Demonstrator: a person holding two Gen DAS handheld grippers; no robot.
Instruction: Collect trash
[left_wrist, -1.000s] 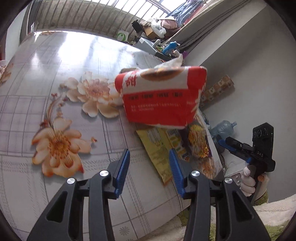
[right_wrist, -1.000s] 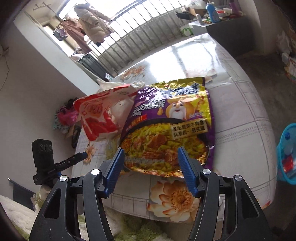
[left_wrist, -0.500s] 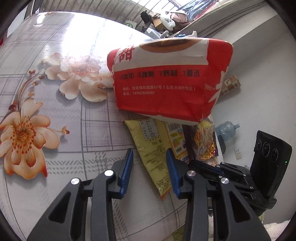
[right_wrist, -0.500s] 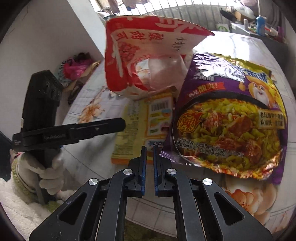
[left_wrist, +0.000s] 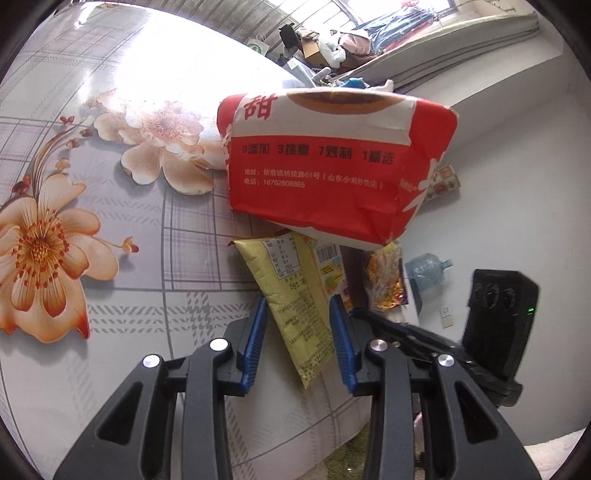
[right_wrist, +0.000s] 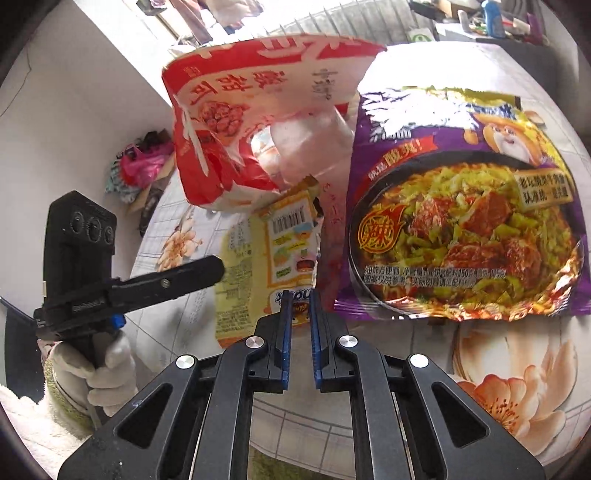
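Your left hand-held gripper hung over the near edge of the worktop, its blue pads straddling the lower end of the yellow snack wrapper. The jaws had just been closing in on it, yet a gap showed between each pad and the foil, so nothing was grasped. Your right hand-held gripper sat at the same edge, beside the left one, its jaws nearly together after snapping in and then easing slightly apart. Its tips overlapped the near end of the same wrapper, but I could not tell whether the foil was pinched between them or merely lay behind.

The yellow snack wrapper lay flat at the worktop's edge, its near tip overhanging. The red and white paper bag stood just behind it, mouth open in the right wrist view, resting partly on the wrapper's far end. The purple instant noodle packet lay flat beside both, along the same edge, its long side overlapping the wrapper.

Your left hand in a white glove held the left tool's black handle off the worktop's edge
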